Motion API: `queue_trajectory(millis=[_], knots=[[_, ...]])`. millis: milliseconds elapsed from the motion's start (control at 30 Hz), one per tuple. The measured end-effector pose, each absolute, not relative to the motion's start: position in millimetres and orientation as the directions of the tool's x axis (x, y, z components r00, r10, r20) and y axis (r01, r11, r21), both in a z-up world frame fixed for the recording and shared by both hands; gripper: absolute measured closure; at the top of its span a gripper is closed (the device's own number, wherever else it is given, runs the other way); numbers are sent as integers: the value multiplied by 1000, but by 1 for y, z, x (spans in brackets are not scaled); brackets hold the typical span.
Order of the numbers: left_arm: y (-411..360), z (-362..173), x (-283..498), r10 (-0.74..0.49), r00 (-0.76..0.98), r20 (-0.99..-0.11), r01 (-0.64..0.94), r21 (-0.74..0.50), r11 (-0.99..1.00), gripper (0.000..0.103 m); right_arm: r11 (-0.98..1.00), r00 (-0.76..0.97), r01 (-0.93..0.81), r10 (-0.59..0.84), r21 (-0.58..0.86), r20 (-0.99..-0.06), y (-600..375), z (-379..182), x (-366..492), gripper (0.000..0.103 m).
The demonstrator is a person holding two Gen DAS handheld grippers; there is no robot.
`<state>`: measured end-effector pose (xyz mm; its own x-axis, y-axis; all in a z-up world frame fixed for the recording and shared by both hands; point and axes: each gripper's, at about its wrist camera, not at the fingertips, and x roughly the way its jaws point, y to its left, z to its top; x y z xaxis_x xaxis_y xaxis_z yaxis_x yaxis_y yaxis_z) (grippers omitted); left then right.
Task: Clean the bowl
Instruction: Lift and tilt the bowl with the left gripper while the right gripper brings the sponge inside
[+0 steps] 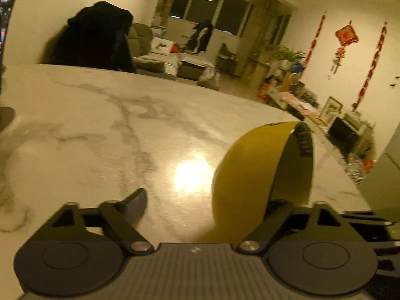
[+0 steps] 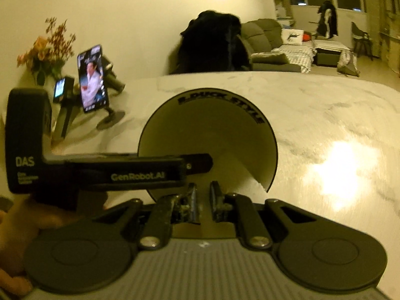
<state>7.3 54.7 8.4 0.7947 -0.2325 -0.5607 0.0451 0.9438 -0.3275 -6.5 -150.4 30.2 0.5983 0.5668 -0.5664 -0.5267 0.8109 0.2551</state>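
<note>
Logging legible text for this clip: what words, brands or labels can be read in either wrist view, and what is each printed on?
"B.DUCK STYLE": inside the rim of the bowl; the first letter is unsure.
"GenRobot.AI": on the left gripper, along its side.
"DAS": on the same gripper's end block; the small lines below are too blurred to read.
Phone screen text: too small to read.
Red wall hanging: character blurred.
</note>
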Motion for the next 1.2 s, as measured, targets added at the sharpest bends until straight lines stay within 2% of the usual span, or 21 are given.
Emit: queue_trajectory(millis=[33, 67, 133, 167, 233, 267, 300, 400, 667, 933, 1100, 1200], knots=[[56, 8, 7, -249, 792, -557, 51, -347, 937, 51, 813, 606, -518, 567, 264, -558, -152, 30, -8, 91], [58, 6, 7, -269, 789, -552, 54, -374, 926, 62, 815, 610, -513, 567, 270, -553, -154, 29, -9, 91], [55, 7, 4, -283, 792, -540, 73, -378, 923, 73, 819, 625, -503, 565, 274, -539, -155, 28, -14, 90], [54, 7, 3, -290, 794, -534, 82, -379, 922, 83, 822, 633, -500, 561, 271, -534, -154, 27, -16, 89], [51, 7, 0, -304, 797, -522, 101, -380, 919, 83, 830, 649, -493, 551, 262, -525, -153, 26, -21, 85], [43, 9, -4, -278, 808, -520, 115, -324, 939, 83, 832, 653, -490, 548, 260, -523, -152, 26, -22, 82], [41, 10, -5, -271, 811, -519, 119, -306, 944, 83, 834, 656, -488, 545, 259, -522, -151, 26, -23, 76], [34, 11, -9, -256, 818, -515, 136, -259, 956, 84, 840, 667, -495, 532, 223, -522, -145, 27, -30, 68], [32, 8, -12, -243, 820, -518, 138, -233, 963, 84, 859, 749, -511, 436, -17, -499, -131, 33, -58, 60], [22, 13, -14, -236, 834, -499, 167, -180, 969, 84, 874, 804, -473, 374, -115, -462, -141, 40, -66, 61], [21, 14, -13, -236, 833, -501, 172, -172, 970, 84, 869, 821, -468, 361, -160, -441, -150, 44, -68, 49], [22, 13, -13, -239, 832, -501, 177, -169, 970, 84, 839, 796, -510, 378, -187, -473, -157, 40, -66, 47]])
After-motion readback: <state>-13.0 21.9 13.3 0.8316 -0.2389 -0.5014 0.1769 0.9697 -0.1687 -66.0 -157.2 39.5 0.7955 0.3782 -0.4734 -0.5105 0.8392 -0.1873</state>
